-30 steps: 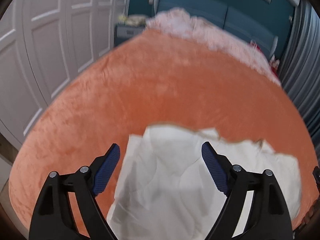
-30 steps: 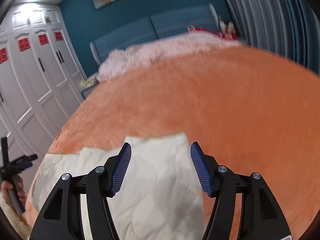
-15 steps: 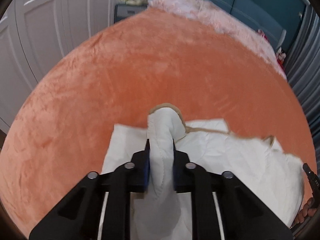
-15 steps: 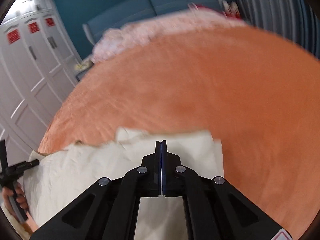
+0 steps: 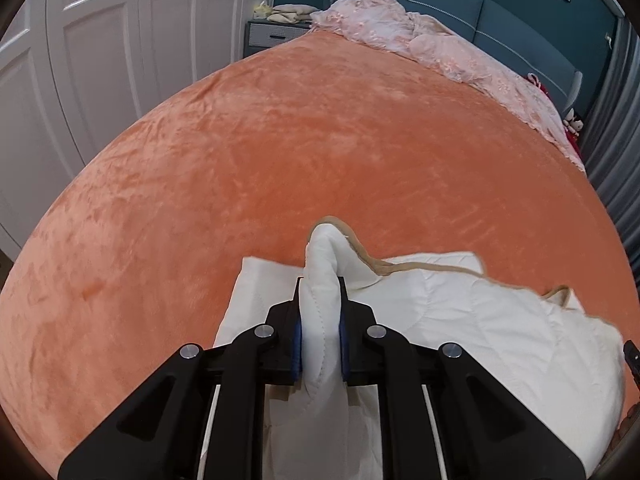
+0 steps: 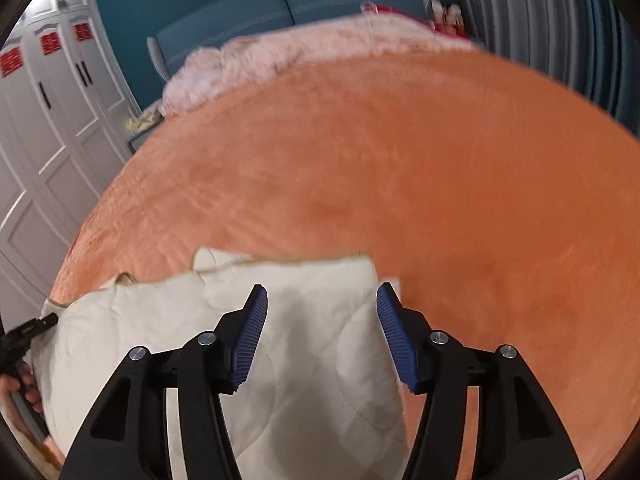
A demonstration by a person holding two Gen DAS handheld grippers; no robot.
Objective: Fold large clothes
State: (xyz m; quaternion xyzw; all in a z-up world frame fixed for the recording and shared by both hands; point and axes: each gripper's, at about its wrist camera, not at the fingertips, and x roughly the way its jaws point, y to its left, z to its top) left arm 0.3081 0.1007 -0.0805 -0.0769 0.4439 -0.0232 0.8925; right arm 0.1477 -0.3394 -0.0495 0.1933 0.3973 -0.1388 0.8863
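A white quilted garment (image 5: 480, 320) with a tan edge lies on the near part of an orange bedspread (image 5: 280, 140). My left gripper (image 5: 320, 285) is shut on a raised fold at the garment's left end, and the cloth stands up between the pads. In the right wrist view the garment (image 6: 160, 320) spreads off to the left. My right gripper (image 6: 322, 292) hovers over its right corner with the jaws opening. The cloth lies flat under them, and the pads do not press on it. A hand with the left gripper (image 6: 28, 332) shows at the far left edge.
A crumpled pink quilt (image 5: 440, 48) lies along the head of the bed against a blue headboard (image 5: 520, 40). White wardrobe doors (image 5: 100, 60) and a nightstand (image 5: 272, 34) stand to the left. Grey curtains (image 5: 616, 140) hang on the right.
My left gripper closed on a bunched fold of the garment and keeps it. My right gripper shut with nothing visible between its pads, then opened again over the cloth. Both sank closer to the bed.
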